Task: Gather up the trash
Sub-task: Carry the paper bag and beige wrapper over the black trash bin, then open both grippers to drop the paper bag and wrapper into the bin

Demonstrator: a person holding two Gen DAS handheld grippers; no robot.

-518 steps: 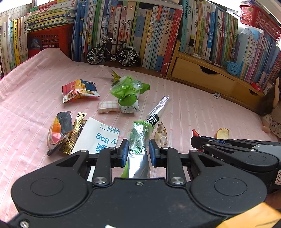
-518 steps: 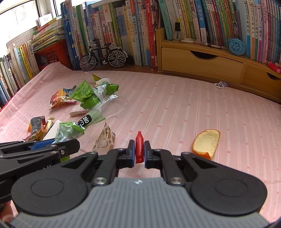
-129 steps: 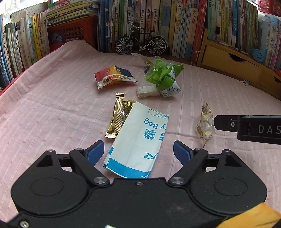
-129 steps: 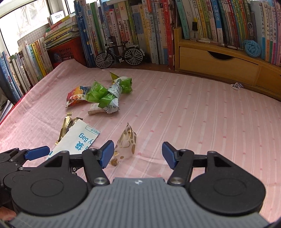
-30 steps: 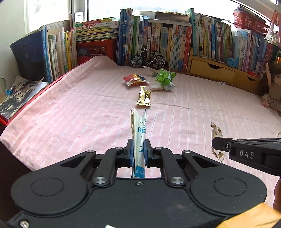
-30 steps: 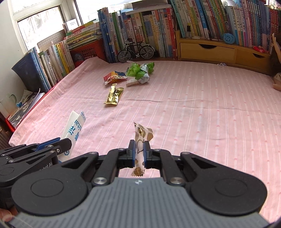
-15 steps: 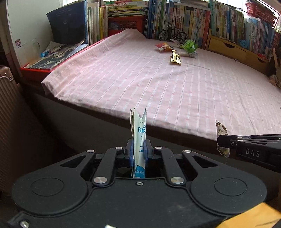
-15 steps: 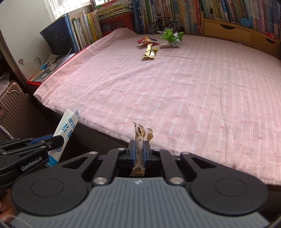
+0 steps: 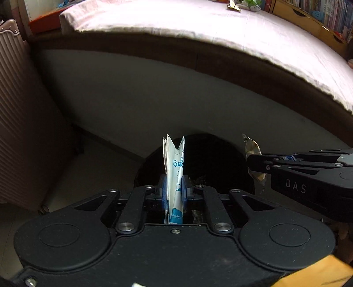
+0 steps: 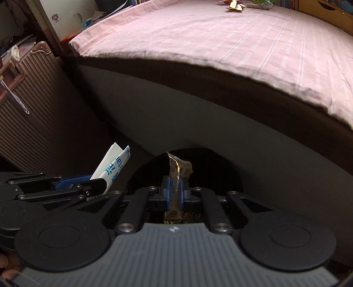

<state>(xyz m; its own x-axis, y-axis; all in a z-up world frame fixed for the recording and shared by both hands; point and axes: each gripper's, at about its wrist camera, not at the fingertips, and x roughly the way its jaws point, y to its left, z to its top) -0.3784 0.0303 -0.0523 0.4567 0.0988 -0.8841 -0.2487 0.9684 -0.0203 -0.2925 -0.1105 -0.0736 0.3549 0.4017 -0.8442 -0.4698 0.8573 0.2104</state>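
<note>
Bin (image 9: 209,154), dark round mouth on floor beside bed (image 9: 198,24), is landmark. Left gripper (image 9: 174,187) clamps folded white-blue bag (image 9: 174,167) above bin mouth; right gripper (image 10: 174,189) clamps gold wrapper (image 10: 177,170) over it. Advice: centre both over opening, release low. 2 pieces held; more wrappers (image 10: 236,5) far across bed.

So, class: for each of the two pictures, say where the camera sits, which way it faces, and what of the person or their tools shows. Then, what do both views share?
Left wrist view: on the left tool, facing steeply down past the bed edge at a dark bin; it grips a folded white-and-blue bag; the right tool enters from the right.
Right wrist view: on the right tool, facing down likewise, clamping a gold wrapper; the left tool enters from the left.
Shared: bin, bed, brown suitcase, both pieces of trash.
</note>
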